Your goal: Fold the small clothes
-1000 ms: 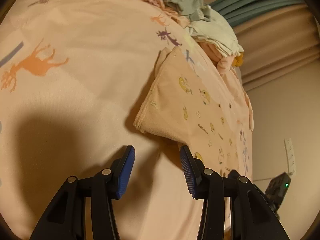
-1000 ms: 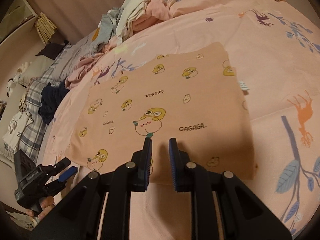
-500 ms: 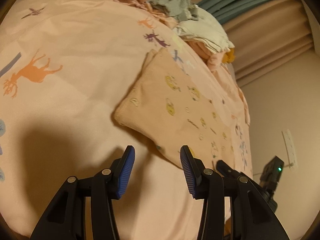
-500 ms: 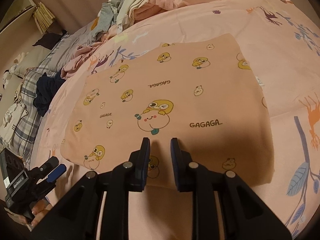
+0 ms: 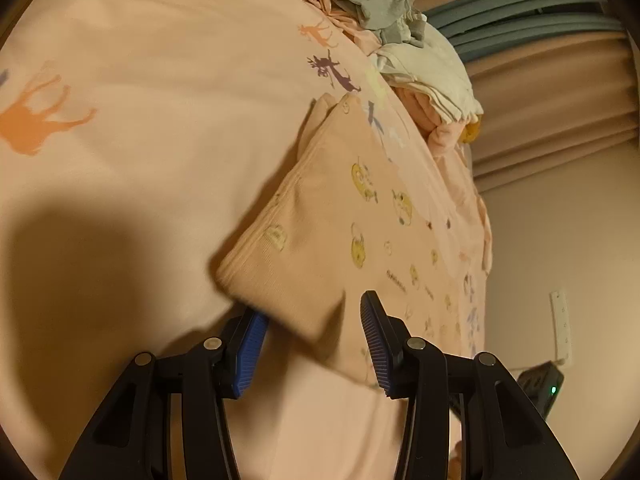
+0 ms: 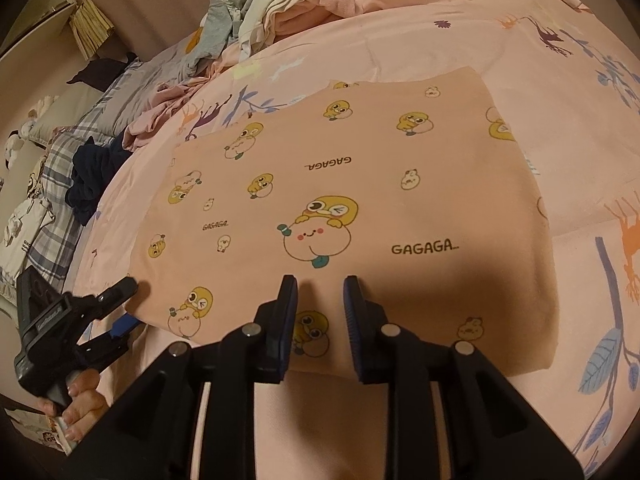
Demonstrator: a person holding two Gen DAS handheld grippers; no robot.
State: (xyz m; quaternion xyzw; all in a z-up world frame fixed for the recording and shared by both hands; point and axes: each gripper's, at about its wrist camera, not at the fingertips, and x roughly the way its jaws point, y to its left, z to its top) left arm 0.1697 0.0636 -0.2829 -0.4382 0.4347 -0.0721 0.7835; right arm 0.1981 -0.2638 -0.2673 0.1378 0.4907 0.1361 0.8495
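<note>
Closer now, the left gripper [image 5: 312, 340] has its open fingers around a corner of the folded peach duck-print cloth [image 6: 360, 200] on the pink animal-print bedsheet [image 5: 140, 140]. Right gripper [image 6: 320, 320], above the cloth's near edge, has been opening a little and holds nothing. Next: pinch and fold.

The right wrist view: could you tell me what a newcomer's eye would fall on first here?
A peach garment printed with yellow cartoon ducks and "GAGAGA" lies flat across the pink animal-print bedsheet. The right gripper hovers open over its near edge, while the left gripper reaches its near left corner. Behind, a heap of unfolded clothes fills the far side.
</note>
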